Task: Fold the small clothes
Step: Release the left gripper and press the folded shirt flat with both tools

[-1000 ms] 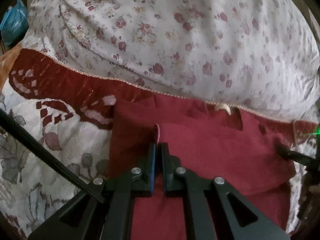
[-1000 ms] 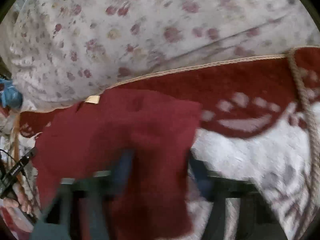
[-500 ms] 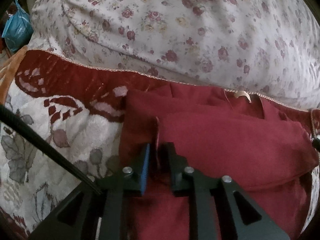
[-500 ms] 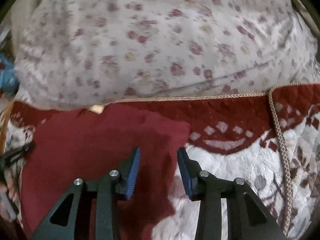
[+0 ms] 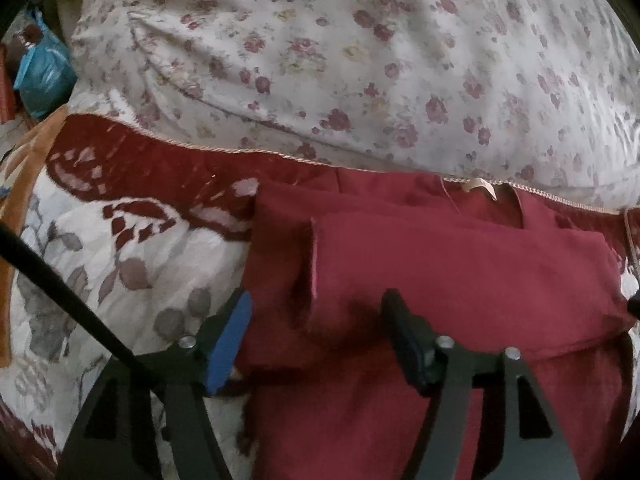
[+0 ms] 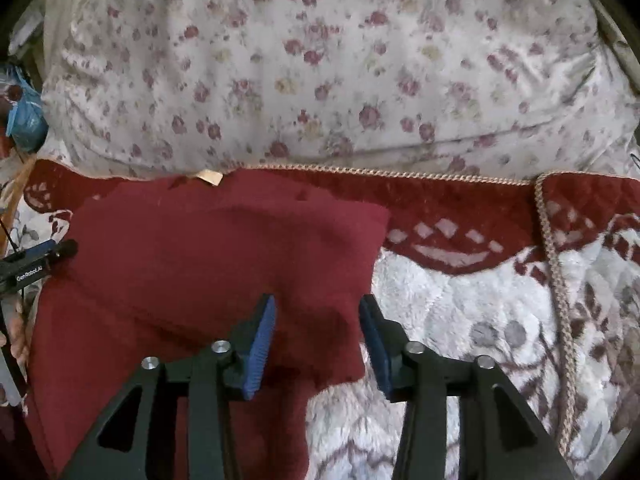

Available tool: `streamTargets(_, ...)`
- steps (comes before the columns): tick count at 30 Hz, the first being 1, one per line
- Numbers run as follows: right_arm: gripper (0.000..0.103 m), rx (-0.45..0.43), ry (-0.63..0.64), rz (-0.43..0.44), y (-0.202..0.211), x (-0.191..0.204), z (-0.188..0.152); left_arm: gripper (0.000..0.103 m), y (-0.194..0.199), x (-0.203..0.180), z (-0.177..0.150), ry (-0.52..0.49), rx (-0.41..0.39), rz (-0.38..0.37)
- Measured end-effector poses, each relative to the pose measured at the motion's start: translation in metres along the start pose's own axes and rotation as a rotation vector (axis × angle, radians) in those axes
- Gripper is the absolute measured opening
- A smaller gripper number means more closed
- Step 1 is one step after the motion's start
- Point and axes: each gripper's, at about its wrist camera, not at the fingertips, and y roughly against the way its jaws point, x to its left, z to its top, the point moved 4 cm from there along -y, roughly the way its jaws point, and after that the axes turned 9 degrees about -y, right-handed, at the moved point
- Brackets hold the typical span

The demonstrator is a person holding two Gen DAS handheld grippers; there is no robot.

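Releasing fold: best done by spreading both claws fully, then lifting straight off so layers stayed flat. Left gripper [image 5: 316, 332] jaws were opening, nothing pinched; folded edge of maroon garment [image 5: 460, 272] lay between them. Right gripper [image 6: 318, 344] jaws were opening over garment's right edge, cloth loose. Garment rested on blanket [image 6: 460, 312], near floral pillow [image 6: 340, 60].

red garment [image 5: 460, 272]: 1 | blanket [image 5: 120, 248]: 1 | floral pillow [image 5: 360, 60]: 1 | blue bag [image 5: 44, 76]: 1
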Motion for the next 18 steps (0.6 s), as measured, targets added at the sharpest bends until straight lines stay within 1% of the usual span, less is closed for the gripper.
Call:
streamTargets(1,0.054,0.012,0.002,-0.007,-0.004,0.0,-0.004,0.07,0.004,0.001,-0.002,0.006,0.0,0.008)
streamTargets(4,0.054,0.11,0.006,-0.038,-0.032,-0.003,-0.015,0.071,0.015,0.002,-0.008,0.011,0.005,0.01)
streamTargets(6,0.054,0.091,-0.024,-0.029,-0.025,-0.005,-0.013,0.072,0.027,0.003,-0.013,0.009,-0.006,0.026)
streamTargets(7,0.055,0.075,-0.035,-0.021,-0.018,-0.004,-0.011,0.075,0.033,0.004,-0.015,0.008,-0.016,0.038)
streamTargets(9,0.064,0.034,-0.039,0.007,-0.001,0.002,-0.009,0.078,0.043,0.005,-0.023,0.009,-0.029,0.044)
streamTargets(10,0.07,0.022,-0.031,0.012,0.006,0.006,-0.009,0.078,0.046,0.005,-0.027,0.011,-0.028,0.039)
streamTargets(11,0.072,0.009,-0.017,0.018,0.013,0.011,-0.011,0.078,0.049,0.006,-0.03,0.015,-0.024,0.041)
streamTargets(14,0.072,0.005,0.02,0.035,0.024,0.027,-0.018,0.078,0.057,0.008,-0.037,0.027,-0.024,0.039)
streamTargets(18,0.072,0.012,0.045,0.06,0.025,0.047,-0.03,0.078,0.068,0.011,-0.043,0.035,-0.049,0.049)
